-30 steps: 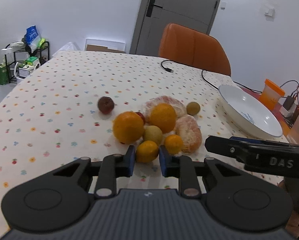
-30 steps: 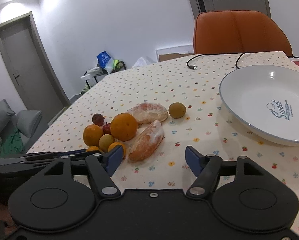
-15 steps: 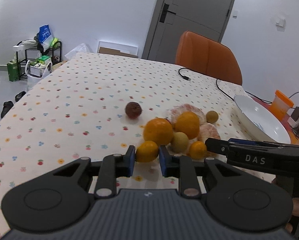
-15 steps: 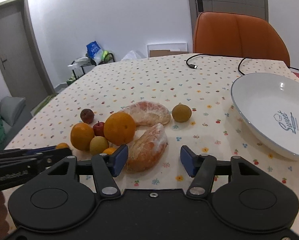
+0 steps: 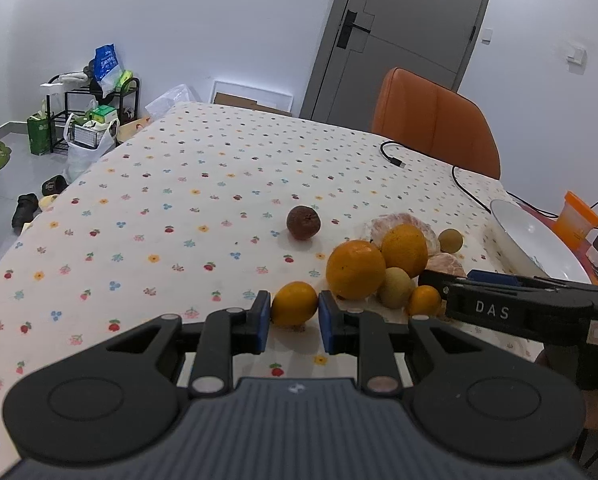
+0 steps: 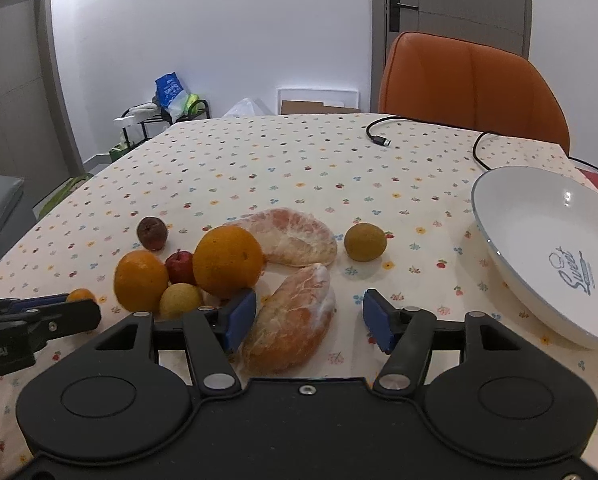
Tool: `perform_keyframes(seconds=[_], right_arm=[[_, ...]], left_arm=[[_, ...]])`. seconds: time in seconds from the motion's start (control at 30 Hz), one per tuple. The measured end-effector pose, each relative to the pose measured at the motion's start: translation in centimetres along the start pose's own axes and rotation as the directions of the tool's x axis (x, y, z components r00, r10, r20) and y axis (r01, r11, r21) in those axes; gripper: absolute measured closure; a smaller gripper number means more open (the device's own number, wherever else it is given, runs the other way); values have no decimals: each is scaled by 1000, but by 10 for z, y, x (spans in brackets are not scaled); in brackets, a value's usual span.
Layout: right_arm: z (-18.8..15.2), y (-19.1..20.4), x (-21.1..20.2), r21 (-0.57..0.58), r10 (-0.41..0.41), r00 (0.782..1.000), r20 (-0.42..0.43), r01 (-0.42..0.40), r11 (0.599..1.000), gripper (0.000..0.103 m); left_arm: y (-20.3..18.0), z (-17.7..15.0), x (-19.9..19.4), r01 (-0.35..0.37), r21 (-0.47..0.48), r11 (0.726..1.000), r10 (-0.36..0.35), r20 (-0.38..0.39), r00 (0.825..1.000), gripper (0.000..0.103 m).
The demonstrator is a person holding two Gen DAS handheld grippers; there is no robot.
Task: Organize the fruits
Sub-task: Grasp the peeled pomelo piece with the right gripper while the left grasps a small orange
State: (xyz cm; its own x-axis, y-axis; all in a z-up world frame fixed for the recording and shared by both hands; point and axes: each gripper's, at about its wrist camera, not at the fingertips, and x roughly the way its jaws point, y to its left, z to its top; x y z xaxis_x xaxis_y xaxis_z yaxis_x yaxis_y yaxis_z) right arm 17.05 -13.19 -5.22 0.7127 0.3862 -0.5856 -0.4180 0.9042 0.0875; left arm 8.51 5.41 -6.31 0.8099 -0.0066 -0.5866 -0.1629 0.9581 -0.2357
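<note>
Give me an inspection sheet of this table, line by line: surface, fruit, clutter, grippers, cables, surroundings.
Surface: table under a cream tablecloth with small coloured fruit prints.
Job's things: two large oranges, small orange mandarin, two peeled pomelo segments, small red apple, wrinkled dark brown fruit, two yellow-green round fruits, empty white plate with blue rim.
Clutter: orange-lidded plastic cup beyond the plate.
Grippers: left gripper shut on the mandarin; right gripper open around the nearer pomelo segment.
Cables: black USB cable on the far side.
Surroundings: orange chair, grey door, black shelf rack.
</note>
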Motion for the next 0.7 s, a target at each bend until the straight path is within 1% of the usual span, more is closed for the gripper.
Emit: perform_keyframes(seconds=[0.07,0.17,0.23,0.33,0.7], right_arm=[[-1,-1,1,-5,1,1000,6,-1,1000,43],[-2,-2,-1,-19,-7,1000,10,8,1000,50],[-3,-3,-3,-27,-2,1000,13,3,1000,59],[-5,-8,-6,-22,10,1000,17,-10,1000,67],[-14,-35,-25,52,59,997,45,-61,997,69]], left_arm=[[0,0,0,3,1,1000,-3,0,1000,79],[-2,0,1,4,5,1000,-4,-4,1000,79],[-4,0,0,5,7,1000,-5,-3,1000,79],[-8,1,-2,4,13,1000,-4,0,1000,79],[-28,3,-7,13,47,999,-14,17,1000,79]])
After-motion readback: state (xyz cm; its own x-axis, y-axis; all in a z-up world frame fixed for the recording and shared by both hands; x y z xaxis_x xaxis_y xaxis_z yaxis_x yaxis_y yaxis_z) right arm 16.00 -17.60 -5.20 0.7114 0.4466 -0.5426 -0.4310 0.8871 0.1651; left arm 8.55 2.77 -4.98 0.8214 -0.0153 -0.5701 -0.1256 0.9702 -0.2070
